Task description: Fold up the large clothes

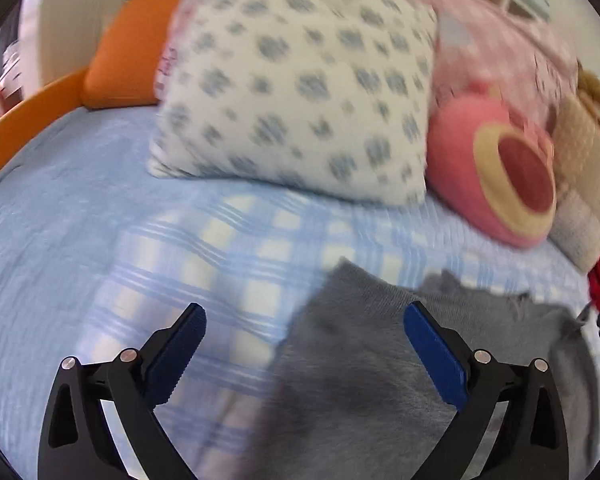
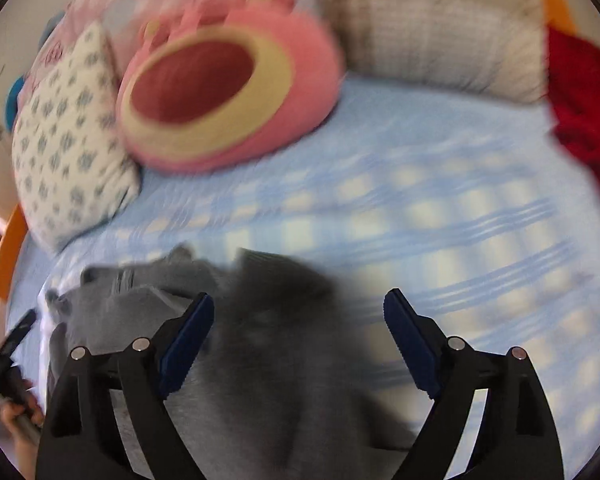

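Left gripper [image 1: 306,314] agape, right gripper [image 2: 299,302] likewise, seemingly empty

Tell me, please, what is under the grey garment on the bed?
The grey garment lies on a blue checked bedcover, which shows all around it. Whether anything else lies under the garment cannot be seen, because the cloth covers it.

Both hand-held grippers [image 1: 304,322] [image 2: 298,312] wide open, empty.

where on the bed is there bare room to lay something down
Free: the blue checked sheet between the grey garment and the beige pillow; also the plain blue cover left of the spotted pillow. Crowded along the head, around the pink plush.
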{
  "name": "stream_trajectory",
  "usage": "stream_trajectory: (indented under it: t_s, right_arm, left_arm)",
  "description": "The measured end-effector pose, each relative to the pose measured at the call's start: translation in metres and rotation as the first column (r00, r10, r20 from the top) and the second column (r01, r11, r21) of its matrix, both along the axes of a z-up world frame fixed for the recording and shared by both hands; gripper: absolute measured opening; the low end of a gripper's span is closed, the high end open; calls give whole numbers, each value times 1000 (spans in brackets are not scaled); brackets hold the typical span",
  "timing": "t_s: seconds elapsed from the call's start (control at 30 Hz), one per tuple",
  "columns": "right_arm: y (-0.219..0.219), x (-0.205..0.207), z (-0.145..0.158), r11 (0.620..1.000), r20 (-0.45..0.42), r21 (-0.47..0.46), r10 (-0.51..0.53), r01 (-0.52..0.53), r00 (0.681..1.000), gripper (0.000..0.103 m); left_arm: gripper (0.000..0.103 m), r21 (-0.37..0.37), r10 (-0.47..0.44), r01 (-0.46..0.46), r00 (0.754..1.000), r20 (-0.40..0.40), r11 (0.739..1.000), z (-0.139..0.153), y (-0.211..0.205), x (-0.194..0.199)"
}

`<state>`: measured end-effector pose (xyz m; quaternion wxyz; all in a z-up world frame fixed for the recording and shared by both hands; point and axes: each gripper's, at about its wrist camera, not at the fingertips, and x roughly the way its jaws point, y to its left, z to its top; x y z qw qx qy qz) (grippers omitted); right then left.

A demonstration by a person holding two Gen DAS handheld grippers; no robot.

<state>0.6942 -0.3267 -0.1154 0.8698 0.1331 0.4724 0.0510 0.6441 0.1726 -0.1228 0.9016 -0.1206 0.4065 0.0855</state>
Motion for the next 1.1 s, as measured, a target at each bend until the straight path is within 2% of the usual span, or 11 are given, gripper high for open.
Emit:
stream_trajectory:
  t_s: [0.1, 0.2, 0.3, 0.37, 0.47, 0.57, 0.7, 0.8, 0.87, 1.0, 1.1]
  right_arm:
    - [-3, -21, 30, 998, 32, -37, 53, -52, 998, 86]
    - [13, -55, 53, 985, 82, -107, 141, -131, 987, 86]
    - [44, -93, 64, 961, 107, -151, 250, -233, 962, 85]
    - [70, -112, 60, 937, 103, -213, 304, -277, 947, 84]
    - [99, -114, 41, 907, 52, -324, 301, -269, 952, 75]
    - [116, -100, 15, 899, 0, -358, 271, -253, 963, 60]
    - [132, -86, -14, 896, -22, -373, 250, -240, 968, 54]
    - [143, -73, -44, 882, -84, -385, 258, -270, 963, 54]
    - [147, -65, -60, 866, -114, -412, 261, -284, 959, 54]
    - [144, -54, -38, 915, -3, -352, 210, -198, 978, 54]
    - [158, -36, -30, 929, 11, -300, 231, -218, 973, 54]
  left_arm:
    - [100, -41, -29, 30, 999, 20, 999, 24, 5, -16]
    - [100, 7, -141, 141, 988, 56, 990, 50, -23, -49]
    - [100, -2, -255, 255, 966, 37, 967, 54, -59, -76]
    - [100, 0, -323, 324, 946, -16, 946, 45, -90, -89]
    - [100, 46, -360, 370, 920, -157, 928, 14, -130, -91]
    - [100, 8, -331, 341, 916, -227, 940, -15, -142, -85]
    - [100, -34, -288, 290, 918, -273, 957, -49, -141, -76]
    - [101, 33, -286, 300, 931, -228, 953, -59, -146, -77]
    - [101, 34, -288, 300, 936, -202, 953, -59, -144, -81]
    - [101, 76, -264, 270, 961, -80, 960, -39, -136, -98]
    - [101, 75, -242, 242, 970, -2, 967, -27, -127, -111]
